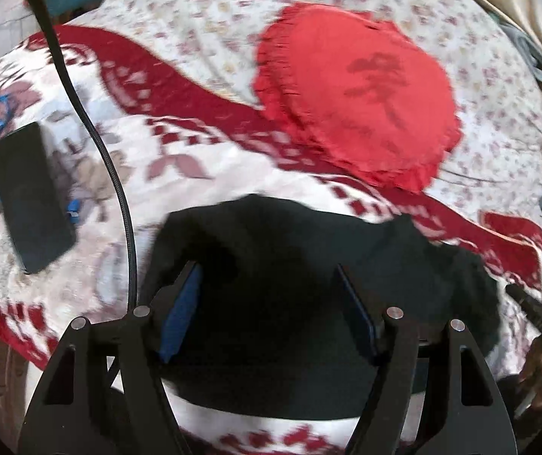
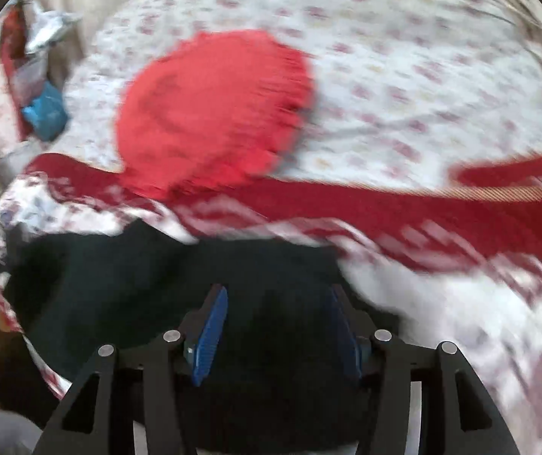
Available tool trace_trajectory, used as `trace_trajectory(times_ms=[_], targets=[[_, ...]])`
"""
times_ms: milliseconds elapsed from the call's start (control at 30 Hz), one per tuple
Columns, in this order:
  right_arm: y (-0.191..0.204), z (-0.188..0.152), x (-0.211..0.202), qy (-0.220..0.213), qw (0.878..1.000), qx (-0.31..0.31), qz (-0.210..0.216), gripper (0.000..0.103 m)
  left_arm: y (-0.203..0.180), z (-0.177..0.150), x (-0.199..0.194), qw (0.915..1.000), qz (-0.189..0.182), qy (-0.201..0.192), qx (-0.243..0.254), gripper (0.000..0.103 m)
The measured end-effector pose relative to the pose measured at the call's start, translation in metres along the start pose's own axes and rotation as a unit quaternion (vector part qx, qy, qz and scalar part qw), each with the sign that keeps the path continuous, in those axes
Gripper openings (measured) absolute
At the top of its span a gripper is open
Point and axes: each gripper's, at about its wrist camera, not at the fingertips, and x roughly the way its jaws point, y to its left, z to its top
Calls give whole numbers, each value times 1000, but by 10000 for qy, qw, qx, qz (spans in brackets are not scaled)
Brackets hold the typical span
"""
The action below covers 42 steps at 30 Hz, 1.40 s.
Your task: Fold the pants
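The black pants [image 1: 290, 250] lie bunched on a red-and-white patterned blanket [image 1: 210, 174] on a bed. My left gripper [image 1: 267, 269] is open, its blue-padded fingers spread just above the dark cloth and holding nothing. The pants also show in the right wrist view [image 2: 157, 273]. My right gripper [image 2: 276, 295] is open over the pants' right part, jaws wide apart. The right wrist view is blurred by motion.
A round red cushion [image 1: 358, 94] lies beyond the pants, also in the right wrist view [image 2: 210, 113]. A black phone [image 1: 30, 197] lies on the blanket at left, beside a black cable [image 1: 93, 125]. A floral sheet [image 2: 403, 76] covers the far bed.
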Motion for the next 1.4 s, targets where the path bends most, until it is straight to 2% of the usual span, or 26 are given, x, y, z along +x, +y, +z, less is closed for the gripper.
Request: trace_trajectory(times_ms=[67, 167, 333, 400, 433, 467, 567, 633, 800, 900, 1000, 1100, 1133, 1233, 1267, 1333, 1400], targets=[[-27, -16, -8, 33, 9995, 286, -137, 52, -17, -2, 1, 9998, -153, 81, 48, 70], [-52, -26, -10, 127, 9975, 680, 118, 52, -41, -6, 13, 9995, -139, 258, 111, 70], [-44, -10, -2, -5, 9989, 390, 272, 52, -61, -12, 22, 9990, -155, 419, 45, 70], [-41, -2, 13, 121, 9991, 345, 216, 52, -62, -11, 16, 9993, -107, 366, 31, 70], [-39, 1, 25, 276, 9990, 322, 116, 48, -60, -9, 10, 9995, -119, 299, -5, 70], [-39, 1, 34, 354, 9987, 331, 148, 40, -58, -8, 4, 9996, -144, 218, -45, 70], [-41, -1, 52, 490, 9968, 461, 440, 17, -46, 3, -17, 9996, -117, -84, -228, 70], [-39, -1, 44, 367, 9976, 360, 469, 9, -39, 9, -28, 9992, -72, -253, -288, 70], [-36, -9, -19, -14, 9996, 124, 250, 9, -28, 20, -50, 9981, 2, -539, -307, 70], [-33, -23, -40, 3, 10000, -50, -47, 9, -26, 18, -50, 9983, -90, -499, -283, 70], [-39, -35, -18, 389, 9988, 35, -307, 9, -28, 14, -40, 9990, -145, -366, -222, 70], [-46, -41, 20, 1044, 9928, 207, -545, 8, -29, 6, -30, 9993, -271, -208, -174, 70], [-46, -40, 19, 1043, 9925, 230, -587, 12, -30, 3, -29, 9993, -287, -172, -147, 70], [-46, -34, -2, 844, 9922, 255, -884, 34, -31, -3, -22, 9995, -287, -101, -25, 70], [-46, -32, -12, 736, 9926, 313, -918, 36, -31, -4, -19, 9996, -276, -78, -9, 70], [-43, -25, -29, 468, 9956, 484, -648, 38, -31, -5, -10, 9997, -242, 9, 38, 70], [-29, -17, -37, 219, 9983, 539, -98, 41, -31, -6, -2, 9998, -169, 32, 66, 70]])
